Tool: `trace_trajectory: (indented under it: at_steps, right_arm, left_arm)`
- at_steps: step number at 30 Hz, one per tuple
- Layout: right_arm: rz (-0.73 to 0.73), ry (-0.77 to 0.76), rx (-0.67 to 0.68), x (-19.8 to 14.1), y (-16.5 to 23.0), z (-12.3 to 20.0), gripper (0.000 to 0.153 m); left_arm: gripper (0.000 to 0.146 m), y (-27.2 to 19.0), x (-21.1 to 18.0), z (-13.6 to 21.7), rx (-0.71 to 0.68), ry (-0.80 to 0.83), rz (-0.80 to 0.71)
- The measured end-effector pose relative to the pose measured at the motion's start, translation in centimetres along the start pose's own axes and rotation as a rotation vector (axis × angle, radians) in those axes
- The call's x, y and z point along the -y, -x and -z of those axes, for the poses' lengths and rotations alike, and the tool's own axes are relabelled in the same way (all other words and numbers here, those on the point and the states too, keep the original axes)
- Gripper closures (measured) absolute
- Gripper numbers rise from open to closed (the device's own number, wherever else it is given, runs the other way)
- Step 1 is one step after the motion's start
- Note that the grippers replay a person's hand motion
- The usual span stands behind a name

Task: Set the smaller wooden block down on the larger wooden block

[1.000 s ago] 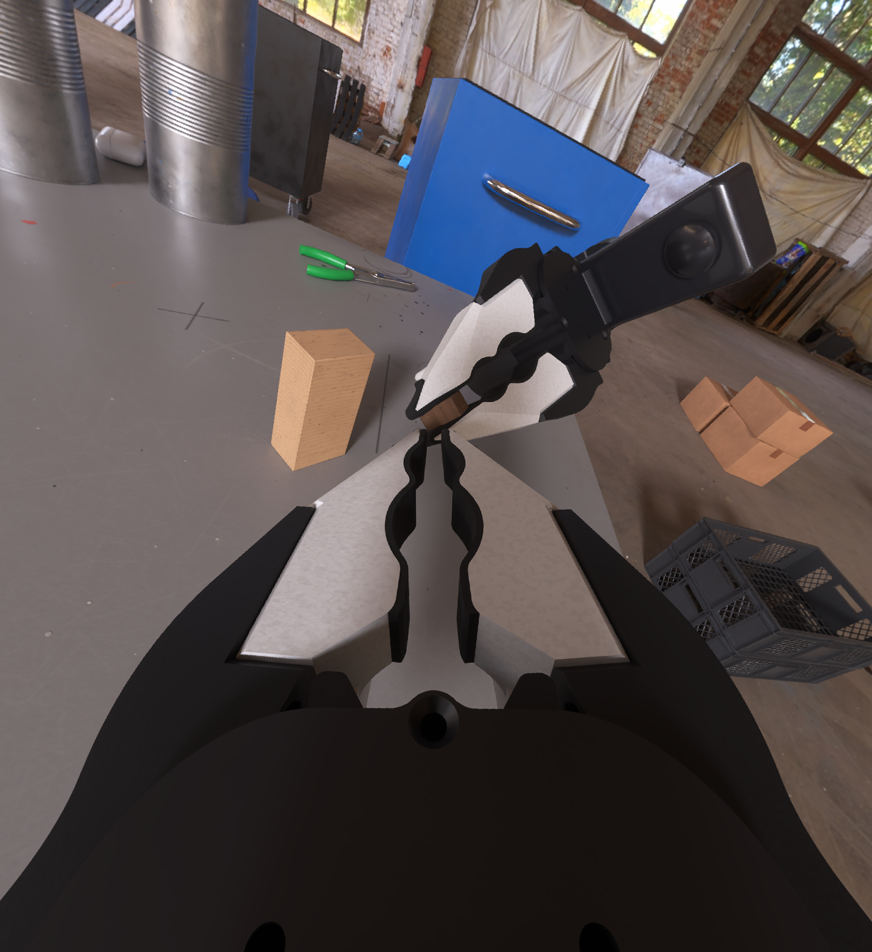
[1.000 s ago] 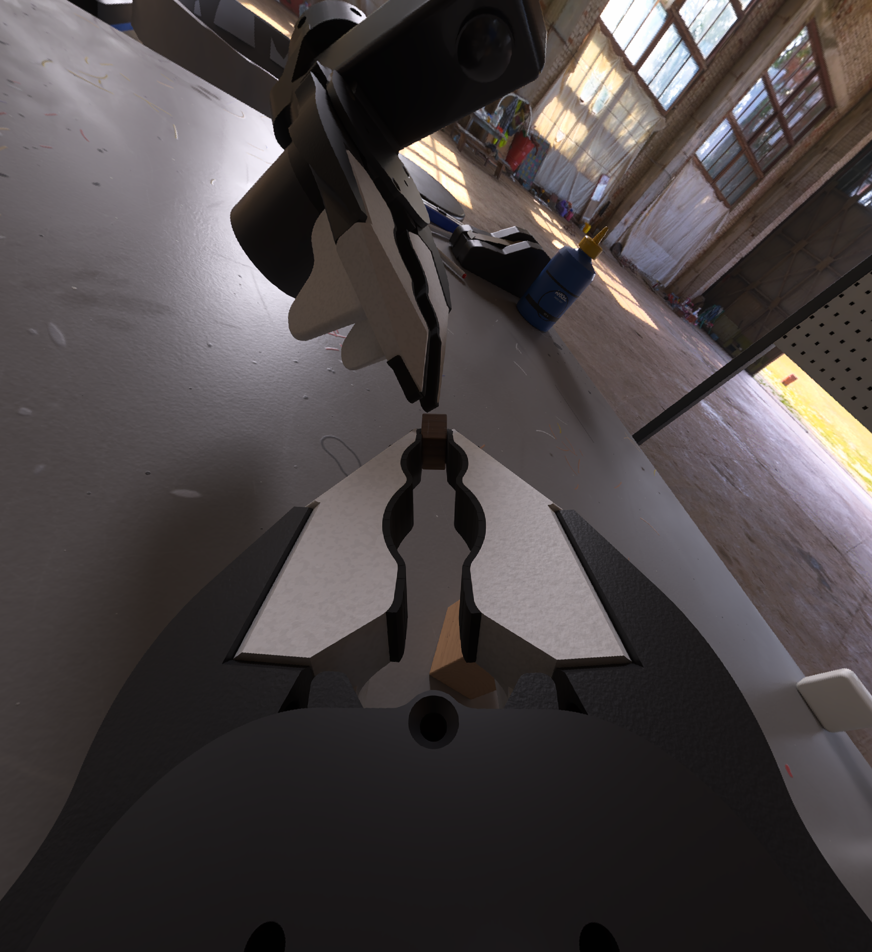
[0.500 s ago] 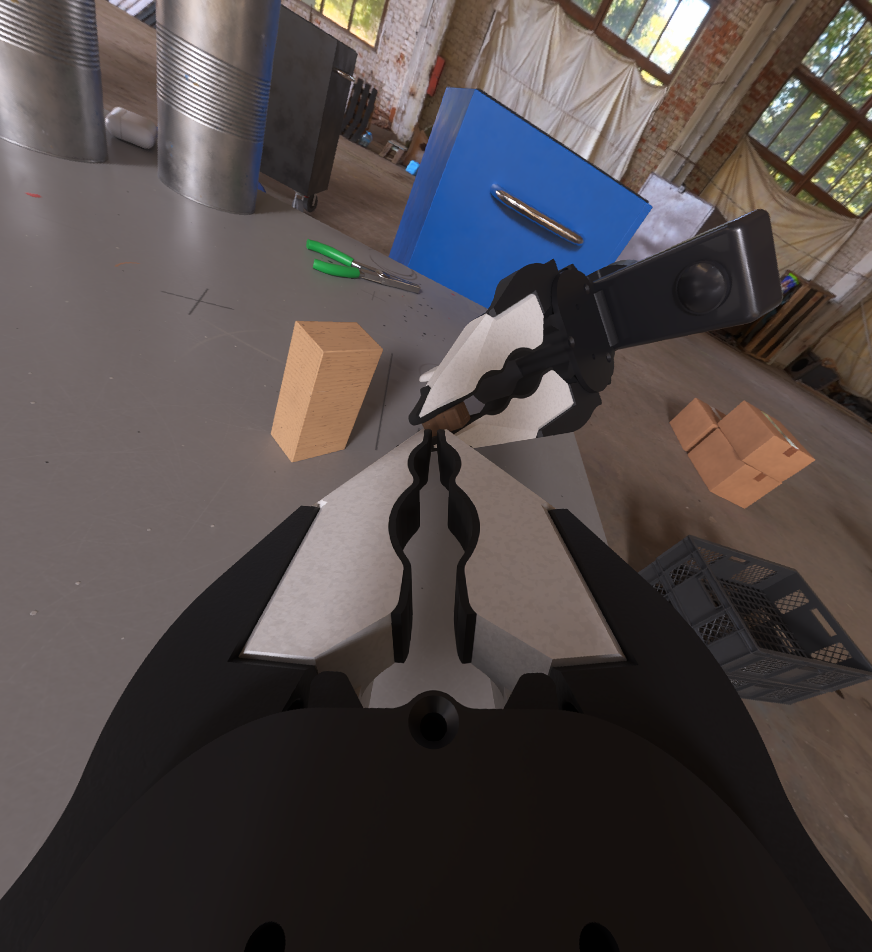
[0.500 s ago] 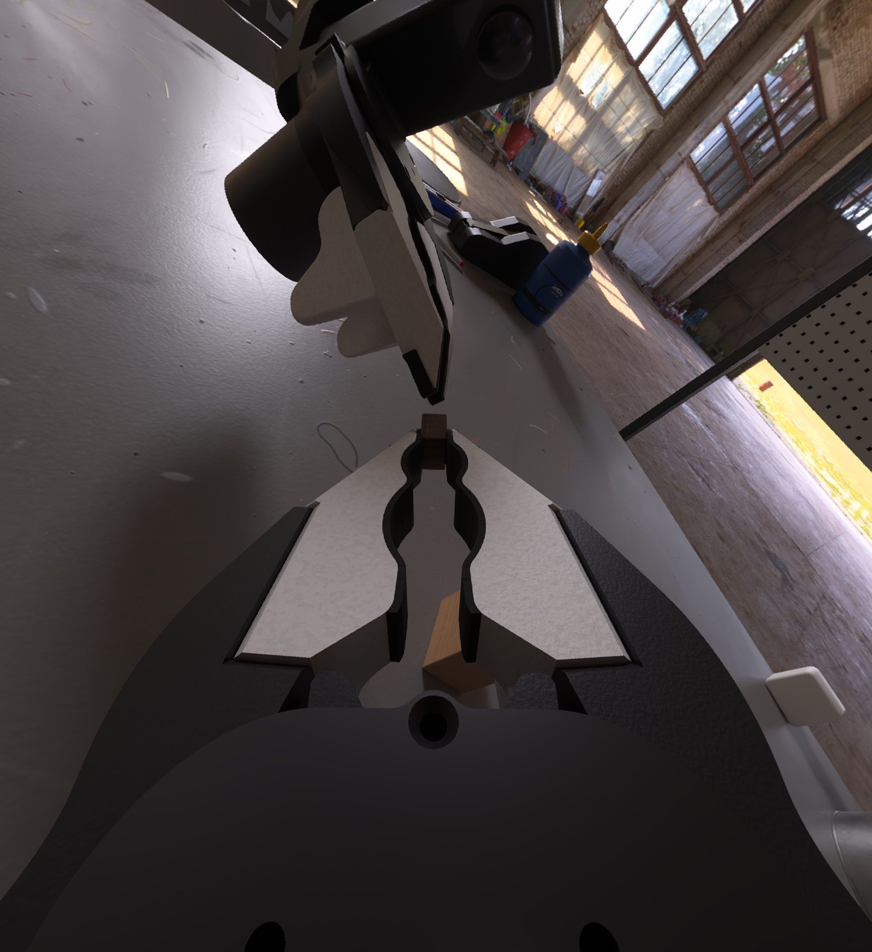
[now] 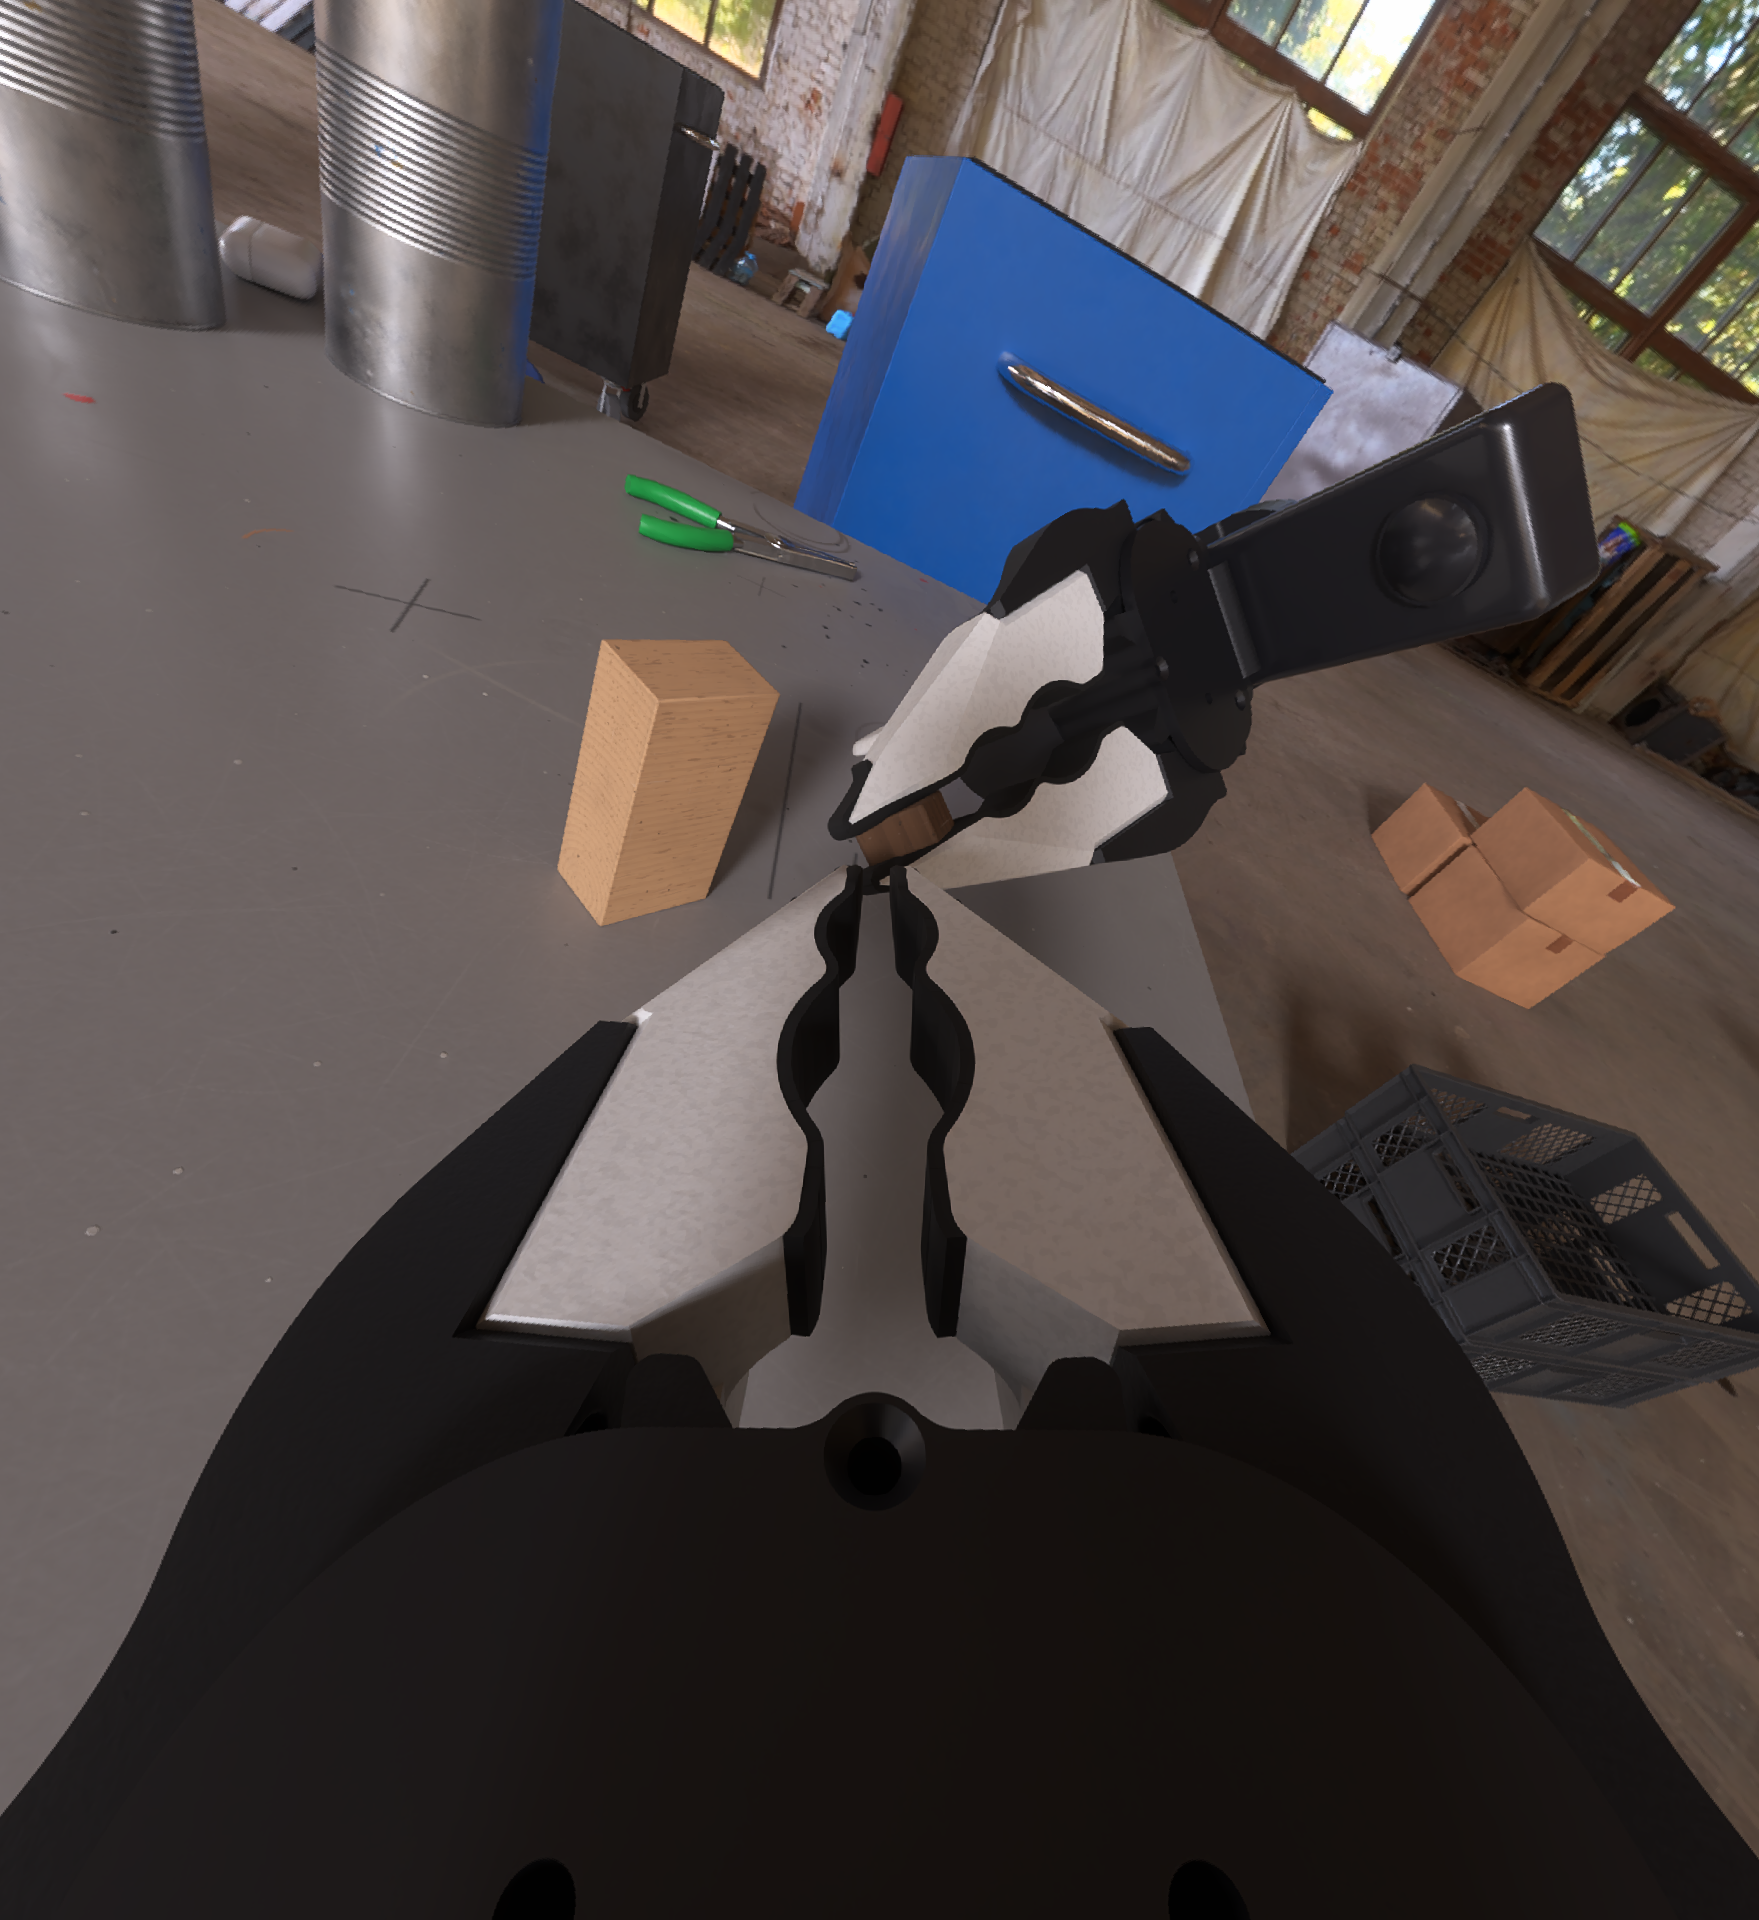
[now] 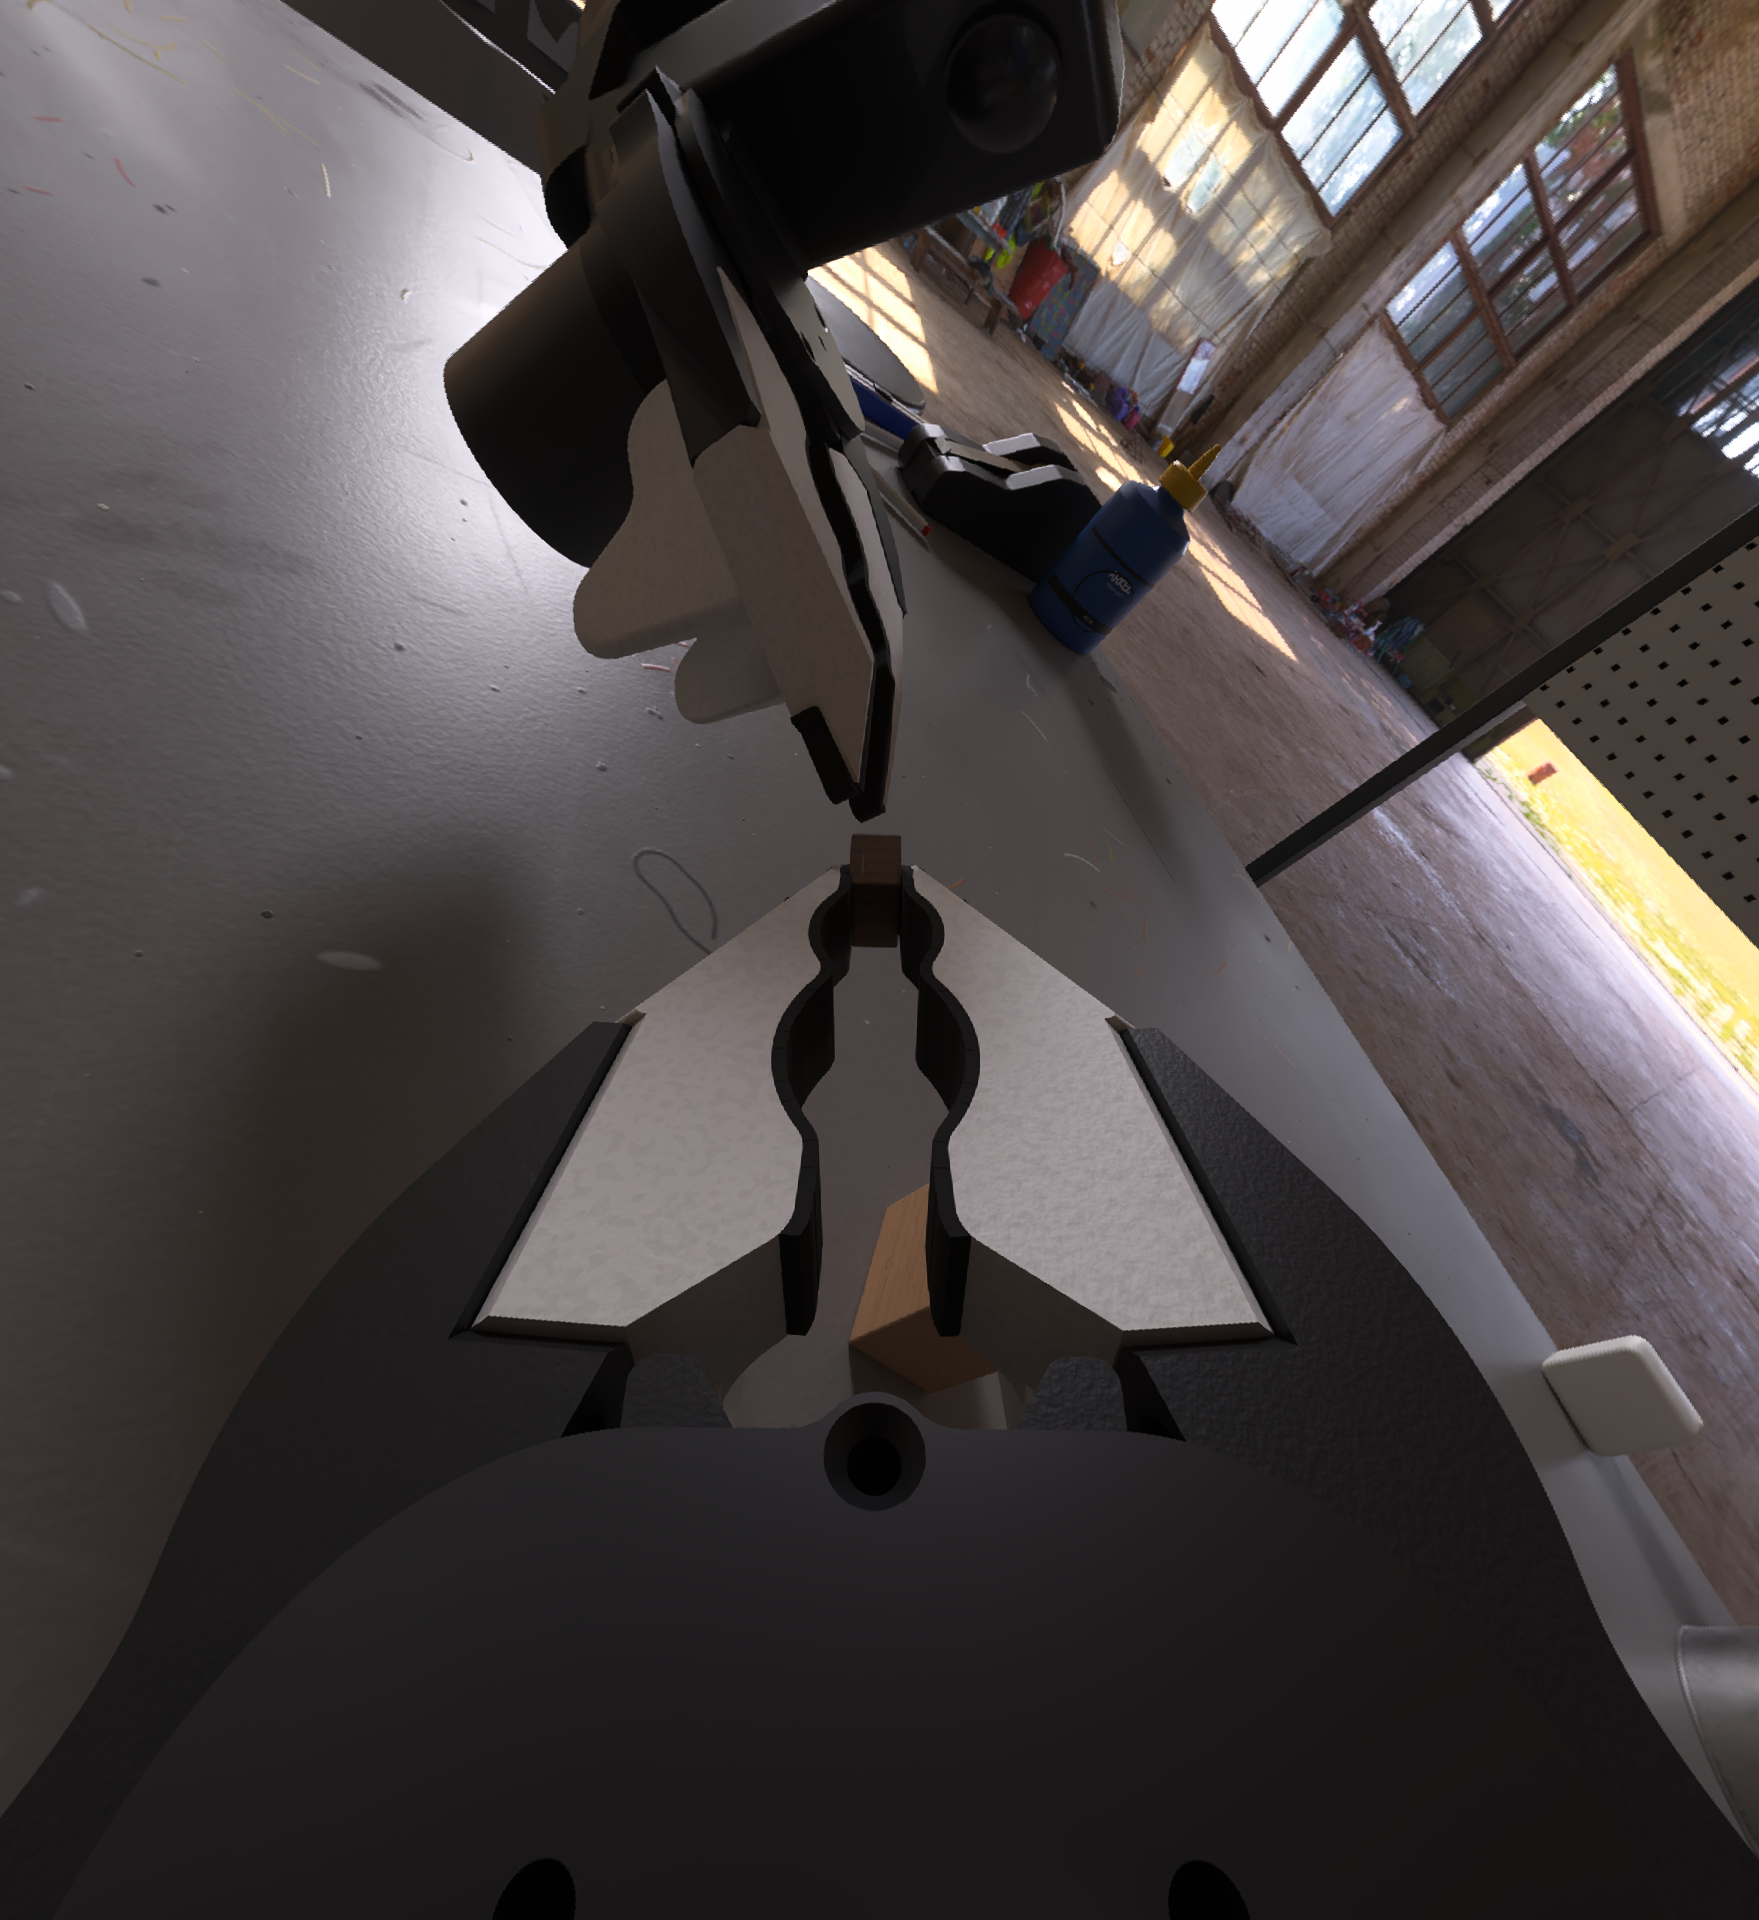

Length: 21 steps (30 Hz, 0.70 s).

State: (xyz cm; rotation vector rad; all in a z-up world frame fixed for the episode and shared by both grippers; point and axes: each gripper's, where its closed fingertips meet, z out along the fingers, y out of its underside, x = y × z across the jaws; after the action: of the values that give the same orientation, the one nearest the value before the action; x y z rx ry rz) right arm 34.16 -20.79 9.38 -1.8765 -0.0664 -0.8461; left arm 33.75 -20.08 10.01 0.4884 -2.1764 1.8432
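The larger wooden block (image 5: 662,779), light and tall, stands upright on the grey table (image 5: 179,935). It also shows through my right gripper's finger gap in the right wrist view (image 6: 901,1299). My right gripper (image 6: 873,878) is shut on the smaller wooden block (image 6: 873,904), a small dark brown cube at its fingertips. In the left wrist view this gripper (image 5: 880,831) holds the cube (image 5: 906,831) in the air, just right of the larger block. My left gripper (image 5: 875,883) is shut and empty, tip to tip with the right one. It hangs above the cube in the right wrist view (image 6: 859,805).
Green-handled pliers (image 5: 709,525) lie behind the larger block, and two steel cylinders (image 5: 418,208) stand at the back left. The table edge runs just right of the grippers. A blue glue bottle (image 6: 1103,571) stands by the far edge. A dark crate (image 5: 1550,1236) sits on the floor.
Both grippers have drifted slightly together and stay tip to tip. The right gripper's hold on the small block is unchanged, and the larger block has not moved.
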Motion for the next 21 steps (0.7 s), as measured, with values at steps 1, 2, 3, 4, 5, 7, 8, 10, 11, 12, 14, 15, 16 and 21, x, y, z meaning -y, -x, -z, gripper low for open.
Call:
trace_trajectory:
  at_steps: [1, 2, 3, 4, 5, 7, 8, 10, 11, 12, 14, 15, 16, 21]
  right_arm:
    - [-0.001, 0.0, -0.001, -0.01, -0.03, 0.01, 0.145]
    - [-0.002, -0.001, -0.002, -0.01, -0.05, 0.03, 0.145]
    - [-0.003, -0.001, -0.001, -0.01, -0.06, 0.03, 0.145]
    - [-0.004, 0.0, 0.0, -0.02, -0.06, 0.04, 0.145]
    - [-0.003, 0.0, 0.0, -0.03, -0.05, 0.04, 0.145]
    - [-0.002, 0.0, -0.001, -0.02, -0.04, 0.04, 0.145]
    - [-0.003, -0.001, -0.001, -0.02, -0.04, 0.05, 0.145]
    - [-0.002, -0.001, -0.001, -0.03, -0.04, 0.05, 0.145]
    - [-0.002, 0.0, -0.002, -0.04, -0.04, 0.04, 0.145]
    - [-0.002, 0.001, -0.002, -0.06, -0.04, 0.03, 0.145]
    - [-0.003, 0.001, -0.001, -0.05, -0.03, 0.02, 0.145]
    - [-0.004, 0.0, -0.001, -0.03, -0.03, 0.02, 0.145]
    - [-0.005, -0.001, -0.001, -0.01, -0.03, 0.02, 0.145]
    - [-0.005, 0.001, -0.003, -0.01, -0.07, 0.04, 0.145]
  left_arm:
    - [0.141, 0.02, -0.02, 0.02, 0.002, 0.001, -0.002]
    - [0.141, 0.02, -0.03, 0.03, 0.001, 0.0, -0.003]
    - [0.141, -0.01, -0.05, 0.04, -0.001, 0.001, -0.003]
    - [0.141, -0.01, -0.07, 0.03, -0.001, 0.003, -0.004]
    - [0.141, -0.01, -0.09, 0.02, 0.0, 0.004, -0.006]
    - [0.141, -0.01, -0.11, 0.01, 0.002, 0.007, -0.009]
    - [0.141, -0.01, -0.11, 0.01, 0.001, 0.007, -0.009]
    - [0.142, 0.01, -0.12, 0.0, 0.002, 0.007, -0.006]
    - [0.142, 0.03, -0.13, 0.0, 0.003, 0.007, -0.007]
    - [0.142, 0.05, -0.14, -0.01, 0.006, 0.008, -0.012]
    - [0.142, 0.05, -0.15, 0.01, 0.012, 0.013, -0.029]
    - [0.142, 0.03, -0.14, 0.02, 0.014, 0.016, -0.041]
    - [0.142, 0.02, -0.12, 0.03, 0.018, 0.018, -0.054]
    - [0.142, 0.03, -0.09, 0.0, 0.023, 0.039, -0.086]
